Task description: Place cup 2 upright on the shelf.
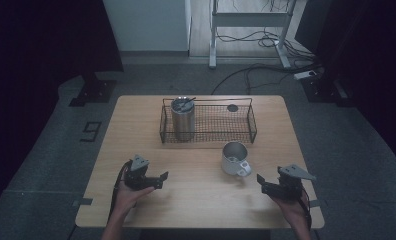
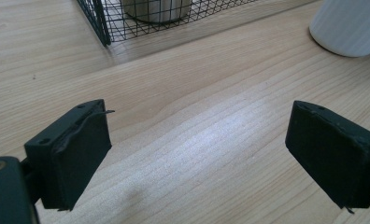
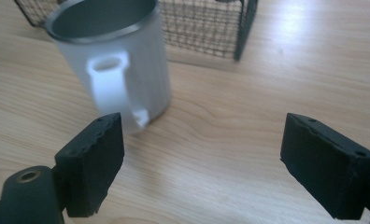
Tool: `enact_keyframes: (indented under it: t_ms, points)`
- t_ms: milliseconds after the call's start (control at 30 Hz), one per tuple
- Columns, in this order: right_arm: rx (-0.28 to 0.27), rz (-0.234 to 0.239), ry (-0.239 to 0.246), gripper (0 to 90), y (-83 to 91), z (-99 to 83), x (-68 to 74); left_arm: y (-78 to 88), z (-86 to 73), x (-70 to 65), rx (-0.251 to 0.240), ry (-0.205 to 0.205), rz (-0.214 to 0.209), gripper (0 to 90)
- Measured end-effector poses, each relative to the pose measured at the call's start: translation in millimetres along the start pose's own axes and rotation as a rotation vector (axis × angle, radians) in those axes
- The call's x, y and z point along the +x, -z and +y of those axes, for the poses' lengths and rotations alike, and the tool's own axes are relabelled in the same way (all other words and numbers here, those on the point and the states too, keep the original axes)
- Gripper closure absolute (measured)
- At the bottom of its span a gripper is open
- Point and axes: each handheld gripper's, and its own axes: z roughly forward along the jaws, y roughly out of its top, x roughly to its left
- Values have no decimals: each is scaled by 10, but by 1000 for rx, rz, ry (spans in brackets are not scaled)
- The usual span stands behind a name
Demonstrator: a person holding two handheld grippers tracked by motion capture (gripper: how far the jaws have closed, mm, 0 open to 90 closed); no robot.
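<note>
Nearest, both hand-held grippers hover apart and empty: the left gripper [image 1: 162, 178] over bare table [image 1: 196, 200], the right gripper [image 1: 260, 182] just short of the white mug [image 1: 234, 159], wire basket [image 1: 208, 121] beyond.

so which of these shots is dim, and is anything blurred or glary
High view: dim overall, room edges near black. Right gripper view: the white mug is smeared by motion blur. Left gripper view: sharp, with a pale sheen on the table between the jaws.
</note>
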Motion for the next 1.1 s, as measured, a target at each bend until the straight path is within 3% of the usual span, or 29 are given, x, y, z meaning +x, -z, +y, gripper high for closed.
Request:
enact_keyframes:
  t_ms: [300,1100]
  points:
    - [-22,41,18,129,4,142,138,12,-8,-31,-1,-2,-7,68]
    - [-2,106,42,123,-394,359,392,73,8,9,-15,7,-40,77]
